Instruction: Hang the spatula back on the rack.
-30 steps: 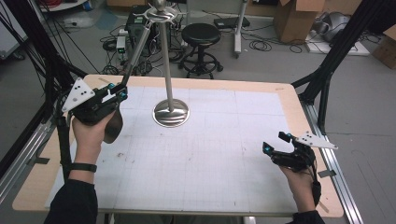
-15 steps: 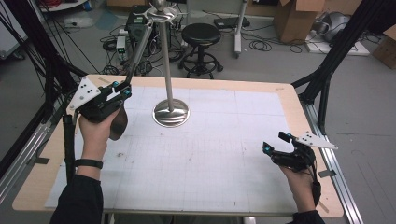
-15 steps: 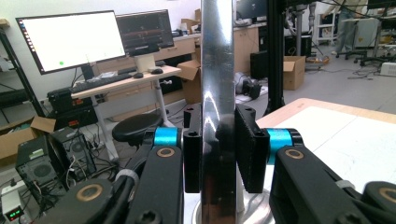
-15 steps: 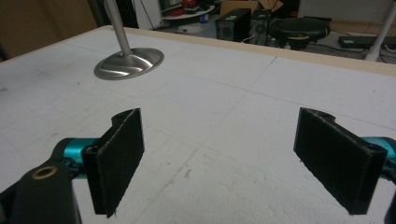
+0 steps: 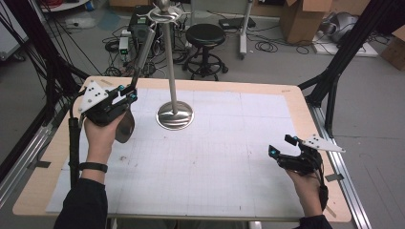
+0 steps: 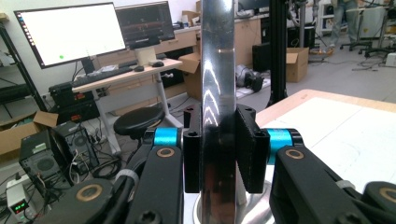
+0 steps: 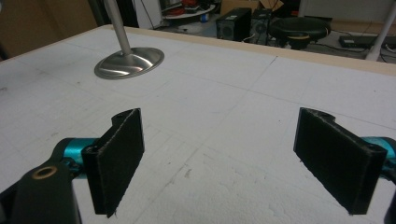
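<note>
Bench point(image 5: 267, 191): white gridded mat, nothing on it has shifted. Stand point(image 5: 170, 62) is upright at the back centre of the mat, round base flat, same place as a second ago. It also shows in the right gripper view point(image 7: 130, 61), well ahead of that gripper.

Ladle point(image 5: 125, 128): it has moved a little toward the stand over the last second. The bowl hangs below the left hand, above the mat and left of the stand base, not touching it. The handle slants up and right toward the hooked top point(image 5: 164, 14) of the stand. The handle end is right by that top; whether it is touching or already hooked can't be told.

Left gripper point(image 5: 127, 93): it has crept right with the ladle. Its jaws are clamped on the flat shiny handle, seen close in the left gripper view point(image 6: 217, 93) with a pad on each side.

Right gripper point(image 5: 281, 145): no change. It is parked low near the right edge of the bench, well apart from the stand. In its own view point(image 7: 219, 158) the jaws are spread wide with bare mat between them.

Judgement: the small drift closes the gap to the stand, so this looks like hanging the ladle on the top hook. That step is not done yet while the jaws grip the handle. Next comes lining the handle end up on the hook.
</note>
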The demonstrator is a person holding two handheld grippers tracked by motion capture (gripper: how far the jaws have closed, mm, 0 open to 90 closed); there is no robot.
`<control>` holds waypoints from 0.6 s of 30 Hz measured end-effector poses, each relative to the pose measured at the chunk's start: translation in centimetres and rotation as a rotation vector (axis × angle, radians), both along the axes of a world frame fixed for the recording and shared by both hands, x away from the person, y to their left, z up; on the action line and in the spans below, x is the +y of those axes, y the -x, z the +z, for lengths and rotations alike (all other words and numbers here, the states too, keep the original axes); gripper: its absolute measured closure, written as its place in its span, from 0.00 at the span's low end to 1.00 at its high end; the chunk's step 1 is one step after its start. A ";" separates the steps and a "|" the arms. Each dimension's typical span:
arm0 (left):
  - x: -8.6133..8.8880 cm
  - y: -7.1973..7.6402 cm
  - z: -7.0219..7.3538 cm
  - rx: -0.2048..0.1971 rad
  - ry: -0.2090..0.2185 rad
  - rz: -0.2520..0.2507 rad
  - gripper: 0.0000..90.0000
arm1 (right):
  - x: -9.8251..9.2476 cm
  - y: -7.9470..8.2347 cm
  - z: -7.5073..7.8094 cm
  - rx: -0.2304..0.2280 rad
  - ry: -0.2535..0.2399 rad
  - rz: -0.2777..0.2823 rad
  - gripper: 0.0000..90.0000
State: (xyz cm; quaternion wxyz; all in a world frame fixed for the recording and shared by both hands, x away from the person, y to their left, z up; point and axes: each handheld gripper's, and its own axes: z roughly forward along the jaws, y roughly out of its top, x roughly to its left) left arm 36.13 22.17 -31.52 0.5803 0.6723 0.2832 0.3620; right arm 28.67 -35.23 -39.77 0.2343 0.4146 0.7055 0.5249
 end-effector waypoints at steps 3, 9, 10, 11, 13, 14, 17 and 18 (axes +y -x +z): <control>-0.2 -0.2 -0.2 0.005 -0.006 0.003 0.83 | 0.0 0.0 0.0 0.000 0.000 0.000 0.17; -0.4 -0.5 -0.4 0.021 -0.029 0.012 0.83 | 0.0 0.0 0.0 0.003 -0.004 -0.001 0.17; -0.4 -0.5 -0.5 0.027 -0.026 0.015 0.82 | 0.0 0.0 0.0 0.003 -0.005 -0.001 0.17; -0.4 -0.7 -0.6 0.033 -0.031 0.007 0.82 | 0.0 0.0 0.0 0.003 -0.005 -0.001 0.17; -0.6 -0.8 -0.7 0.040 -0.023 -0.003 0.82 | 0.0 0.0 0.0 0.001 -0.002 -0.001 0.17; -0.7 -0.8 -0.7 0.035 -0.018 -0.008 0.81 | 0.0 0.0 0.0 0.002 -0.002 -0.001 0.17; -0.8 -0.7 -0.5 0.026 0.001 -0.010 0.72 | 0.0 0.0 0.0 0.000 -0.003 0.001 0.17; -0.8 -0.6 -0.4 0.027 0.003 -0.007 0.71 | 0.0 0.0 0.0 0.000 -0.004 0.000 0.17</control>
